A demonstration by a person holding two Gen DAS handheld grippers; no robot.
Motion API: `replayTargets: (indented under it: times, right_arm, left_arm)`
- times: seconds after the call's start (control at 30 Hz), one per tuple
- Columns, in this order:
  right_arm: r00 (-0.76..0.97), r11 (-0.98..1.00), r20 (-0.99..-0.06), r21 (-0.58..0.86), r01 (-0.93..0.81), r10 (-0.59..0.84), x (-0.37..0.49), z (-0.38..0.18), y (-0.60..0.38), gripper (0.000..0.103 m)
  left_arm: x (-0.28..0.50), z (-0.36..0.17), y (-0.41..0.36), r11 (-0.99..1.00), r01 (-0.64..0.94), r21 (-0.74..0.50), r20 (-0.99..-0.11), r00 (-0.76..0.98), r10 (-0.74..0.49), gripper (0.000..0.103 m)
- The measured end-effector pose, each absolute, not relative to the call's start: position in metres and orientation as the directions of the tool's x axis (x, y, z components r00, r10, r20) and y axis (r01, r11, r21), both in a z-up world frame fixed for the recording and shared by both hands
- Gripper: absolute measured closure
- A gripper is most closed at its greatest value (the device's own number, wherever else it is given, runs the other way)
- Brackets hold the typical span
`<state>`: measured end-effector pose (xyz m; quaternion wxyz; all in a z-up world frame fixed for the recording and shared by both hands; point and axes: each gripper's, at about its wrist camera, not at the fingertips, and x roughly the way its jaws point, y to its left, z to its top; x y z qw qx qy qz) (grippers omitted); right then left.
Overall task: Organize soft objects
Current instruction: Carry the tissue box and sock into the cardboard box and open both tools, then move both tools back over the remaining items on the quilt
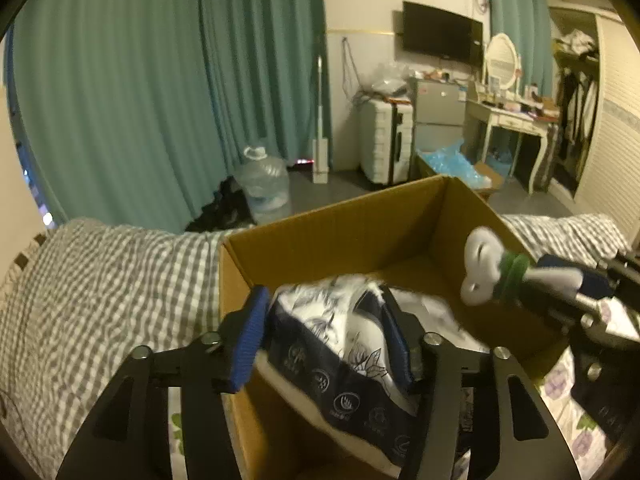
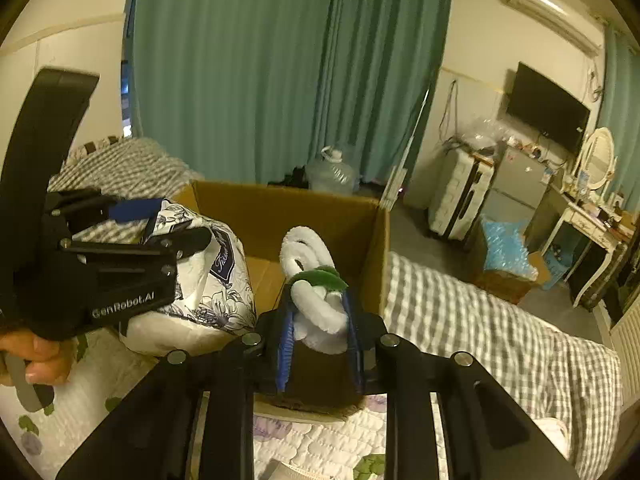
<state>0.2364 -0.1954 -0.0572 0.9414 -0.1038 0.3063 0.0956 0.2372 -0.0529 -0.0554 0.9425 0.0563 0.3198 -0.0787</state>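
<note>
Two grippers are working over one cardboard box (image 1: pixel 332 236), and that box is our landmark: open-topped, brown, sitting on a bed with a grey checked blanket (image 1: pixel 100 280) spread to both sides of it. Biggest of the soft items is the tissue pack (image 1: pixel 340 356), white and navy with a flower print, and the left gripper (image 1: pixel 328 336) has it pinched between its blue-padded fingers, spread wide around the bulky pack. It's held right over the box's near-left corner, partly above the opening; from the right wrist view the pack (image 2: pixel 208 280) hangs at the box's left wall.

Smaller now: the fuzzy white toy (image 2: pixel 308 276) with a green band around it. The right gripper (image 2: pixel 320 316) has its fingers drawn in tight on the toy's lower end, and the looped top sticks out above the box's interior. From the left wrist view that toy (image 1: pixel 480 268) pokes in over the box's right wall, with the right gripper (image 1: pixel 560 280) behind it.
</note>
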Motion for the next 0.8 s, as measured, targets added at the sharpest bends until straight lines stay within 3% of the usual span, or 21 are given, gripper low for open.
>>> replayTargets:
  times: [0.13, 0.2, 0.27, 0.37, 0.5, 0.73, 0.8]
  right_arm:
    - [0.777, 0.957, -0.616, -0.13, -0.26, 0.128, 0.246, -0.069, -0.194, 0.073]
    - [0.774, 0.955, -0.62, -0.131, -0.265, 0.129, 0.243, -0.072, -0.191, 0.052]
    - [0.784, 0.955, -0.608, -0.141, -0.261, 0.124, 0.24, -0.072, -0.191, 0.044]
    - [0.809, 0.958, -0.576, -0.146, -0.247, 0.121, 0.229, -0.06, -0.191, 0.04]
    - [0.842, 0.967, -0.531, -0.152, -0.206, 0.095, 0.215, -0.04, -0.194, 0.026]
    - [0.863, 0.985, -0.5, -0.099, -0.14, 0.073, 0.178, -0.002, -0.198, 0.021]
    - [0.872, 0.986, -0.484, -0.094, -0.135, 0.073, 0.161, 0.01, -0.198, 0.012]
  left_arm:
    - [0.243, -0.053, -0.05, 0.984, 0.154, 0.086, -0.597, 0.799, -0.073, 0.044]
    - [0.242, -0.05, -0.048, 0.984, 0.145, 0.102, -0.582, 0.811, -0.06, 0.035]
    - [0.237, -0.044, -0.045, 0.985, 0.137, 0.106, -0.56, 0.827, -0.055, 0.026]
    - [0.225, -0.03, -0.043, 0.985, 0.131, 0.116, -0.522, 0.851, -0.052, 0.025]
    - [0.212, -0.016, -0.038, 0.989, 0.095, 0.118, -0.513, 0.858, -0.021, 0.025]
    - [0.165, 0.015, -0.023, 0.995, 0.059, 0.084, -0.492, 0.871, -0.01, 0.025]
    - [0.149, 0.028, -0.022, 0.995, 0.056, 0.081, -0.474, 0.88, -0.011, 0.025]
